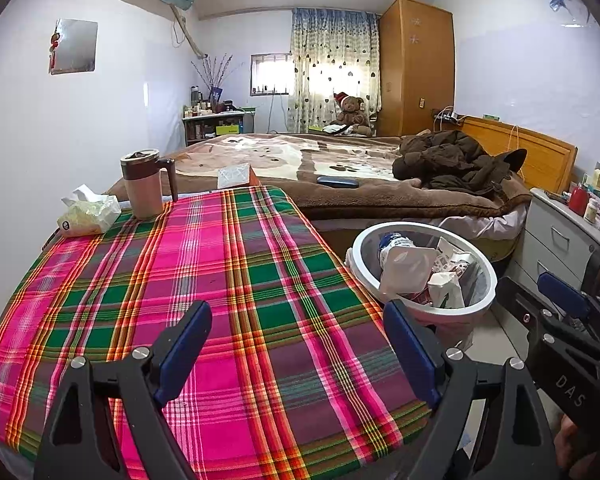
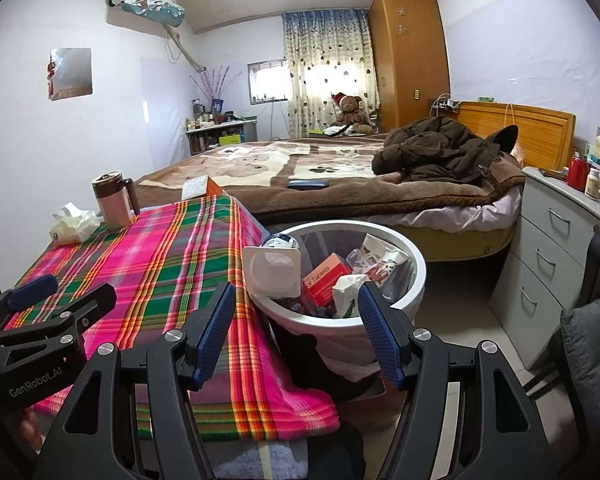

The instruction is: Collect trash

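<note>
A white trash bin (image 2: 414, 288) stands on the floor at the table's right edge; it also shows in the left wrist view (image 1: 488, 300). It holds a white plastic lid (image 2: 274, 270), an orange tablet box (image 2: 324, 280), crumpled white paper (image 2: 350, 286) and other wrappers. My right gripper (image 2: 298, 330) is open and empty, just in front of the bin's near rim. My left gripper (image 1: 298, 350) is open and empty, above the plaid tablecloth (image 1: 220, 280). The right gripper also shows at the right edge of the left wrist view (image 1: 556, 308).
On the far end of the table stand a pink and brown mug (image 1: 144, 184) and a tissue pack (image 1: 88, 216). A bed (image 1: 340, 168) with a brown jacket (image 1: 452, 160) lies behind. A grey drawer unit (image 2: 556, 256) and a chair (image 2: 592, 328) are at right.
</note>
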A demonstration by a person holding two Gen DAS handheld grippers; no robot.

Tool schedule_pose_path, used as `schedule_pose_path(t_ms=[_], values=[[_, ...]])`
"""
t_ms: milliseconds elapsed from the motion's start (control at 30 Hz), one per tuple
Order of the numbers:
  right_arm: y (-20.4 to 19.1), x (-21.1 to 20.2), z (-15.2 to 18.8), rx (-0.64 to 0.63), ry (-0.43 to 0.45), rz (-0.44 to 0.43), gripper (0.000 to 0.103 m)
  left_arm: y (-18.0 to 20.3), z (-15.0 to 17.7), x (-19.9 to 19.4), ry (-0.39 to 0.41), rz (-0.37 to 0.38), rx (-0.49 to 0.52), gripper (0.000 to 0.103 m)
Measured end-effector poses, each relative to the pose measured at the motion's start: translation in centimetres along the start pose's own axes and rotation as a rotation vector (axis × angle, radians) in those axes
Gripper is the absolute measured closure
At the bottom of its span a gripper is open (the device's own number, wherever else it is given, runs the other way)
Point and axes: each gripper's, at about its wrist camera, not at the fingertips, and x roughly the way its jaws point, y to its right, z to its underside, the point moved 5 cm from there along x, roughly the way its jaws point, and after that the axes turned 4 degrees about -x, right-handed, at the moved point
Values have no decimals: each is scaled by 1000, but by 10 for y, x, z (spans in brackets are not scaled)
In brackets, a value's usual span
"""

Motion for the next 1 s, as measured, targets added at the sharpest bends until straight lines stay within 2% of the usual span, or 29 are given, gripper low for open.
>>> schedule_pose_path(t_ms=[1000], values=[[-3, -1, 0, 2, -3, -8, 38, -2, 0, 0, -10, -7, -15, 14]])
